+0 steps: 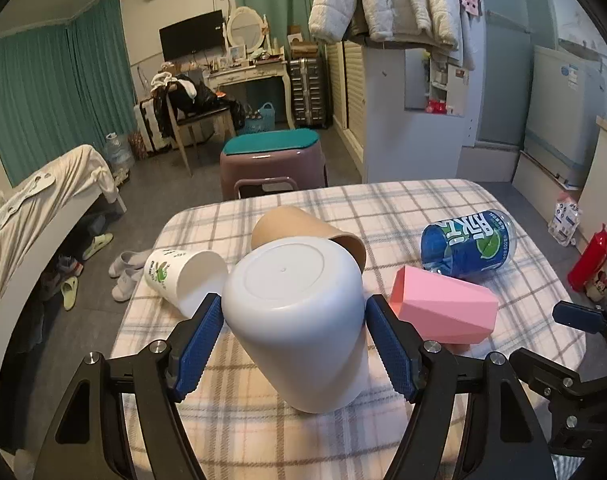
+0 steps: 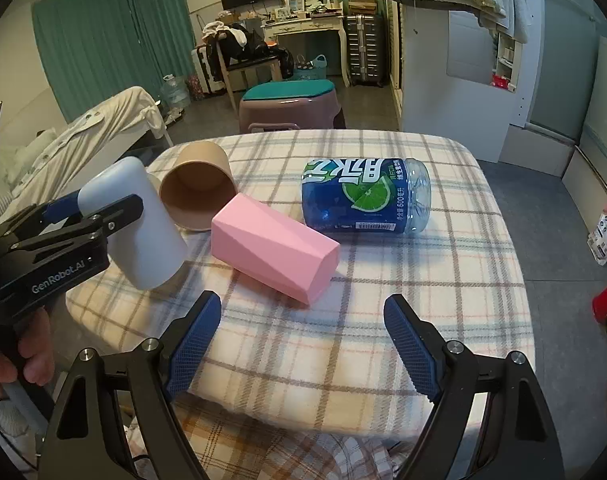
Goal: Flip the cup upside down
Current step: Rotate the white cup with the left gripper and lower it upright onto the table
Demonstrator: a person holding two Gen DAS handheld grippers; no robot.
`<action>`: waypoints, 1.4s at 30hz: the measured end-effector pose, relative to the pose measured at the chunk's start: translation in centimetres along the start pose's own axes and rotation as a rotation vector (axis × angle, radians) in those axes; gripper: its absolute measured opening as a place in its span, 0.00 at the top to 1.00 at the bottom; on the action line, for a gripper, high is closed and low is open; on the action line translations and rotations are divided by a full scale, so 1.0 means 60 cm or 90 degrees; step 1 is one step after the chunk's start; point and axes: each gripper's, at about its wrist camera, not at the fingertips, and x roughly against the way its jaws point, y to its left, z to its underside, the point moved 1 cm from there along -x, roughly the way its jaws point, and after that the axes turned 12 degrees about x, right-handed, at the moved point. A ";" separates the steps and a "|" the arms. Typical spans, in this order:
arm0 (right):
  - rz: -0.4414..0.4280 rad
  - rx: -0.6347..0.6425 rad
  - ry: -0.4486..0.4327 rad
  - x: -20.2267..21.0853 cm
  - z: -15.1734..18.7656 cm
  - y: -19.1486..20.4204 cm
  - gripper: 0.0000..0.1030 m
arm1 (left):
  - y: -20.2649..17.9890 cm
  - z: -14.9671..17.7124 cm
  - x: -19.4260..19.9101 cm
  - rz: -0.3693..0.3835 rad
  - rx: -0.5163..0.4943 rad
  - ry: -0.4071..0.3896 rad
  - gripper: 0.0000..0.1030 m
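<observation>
— Where is the white cup now?
— Centre of the left wrist frame, base up, between the pads of the left gripper; seems clamped on it, mouth low on the checked table.
— Long axis?
— Tilted, not yet upright.
— Right gripper?
— Spread wide, empty, lower middle of its frame; pink cup lying just ahead.
</observation>
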 end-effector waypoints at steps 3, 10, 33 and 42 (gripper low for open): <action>0.000 0.000 0.004 -0.003 0.001 0.000 0.19 | 0.002 0.006 -0.009 -0.004 0.007 -0.012 0.27; -0.001 0.000 0.009 -0.008 0.003 0.001 0.19 | 0.012 0.021 -0.018 0.000 0.019 -0.025 0.27; -0.007 0.000 -0.006 0.007 0.004 0.008 0.19 | 0.023 0.031 0.014 0.033 0.041 -0.030 0.15; -0.017 0.011 -0.084 0.051 0.003 0.027 0.19 | 0.064 0.034 0.089 0.056 0.087 -0.069 0.08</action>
